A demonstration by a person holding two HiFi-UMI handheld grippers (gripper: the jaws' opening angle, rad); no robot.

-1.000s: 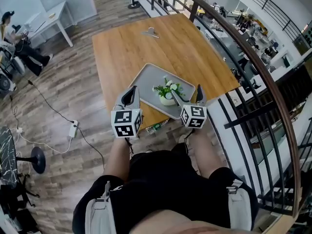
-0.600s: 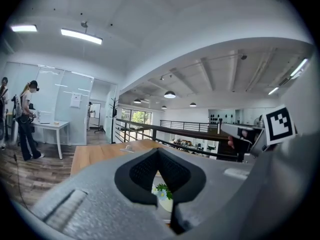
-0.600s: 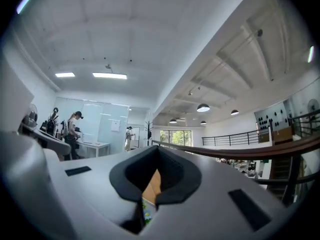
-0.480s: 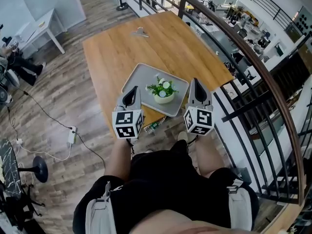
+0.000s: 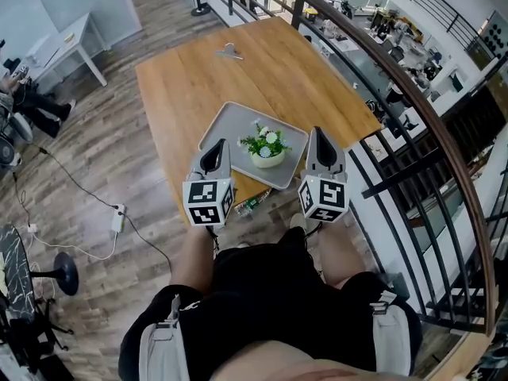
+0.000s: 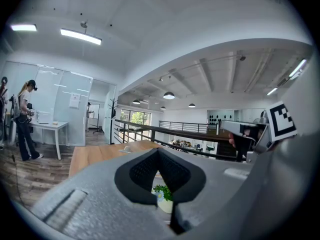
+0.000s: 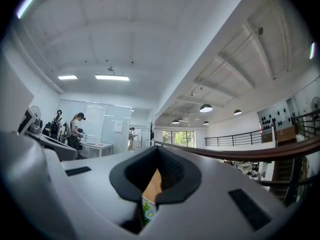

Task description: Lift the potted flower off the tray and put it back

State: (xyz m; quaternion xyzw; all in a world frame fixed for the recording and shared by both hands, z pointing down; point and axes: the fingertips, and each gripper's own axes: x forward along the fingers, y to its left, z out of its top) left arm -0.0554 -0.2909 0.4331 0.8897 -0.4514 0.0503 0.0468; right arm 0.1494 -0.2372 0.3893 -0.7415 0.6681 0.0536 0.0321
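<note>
Table (image 5: 238, 86) w/ tray (image 5: 230, 129), railing (image 5: 429, 111) rt, cable (image 5: 79, 187) lt

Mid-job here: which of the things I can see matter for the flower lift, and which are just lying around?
For the job: potted flower, grey tray under it, left gripper, right gripper (both jaws shut, empty).

Lying about: small grey object at the far end of the table, bottle on the floor, power strip.
</note>
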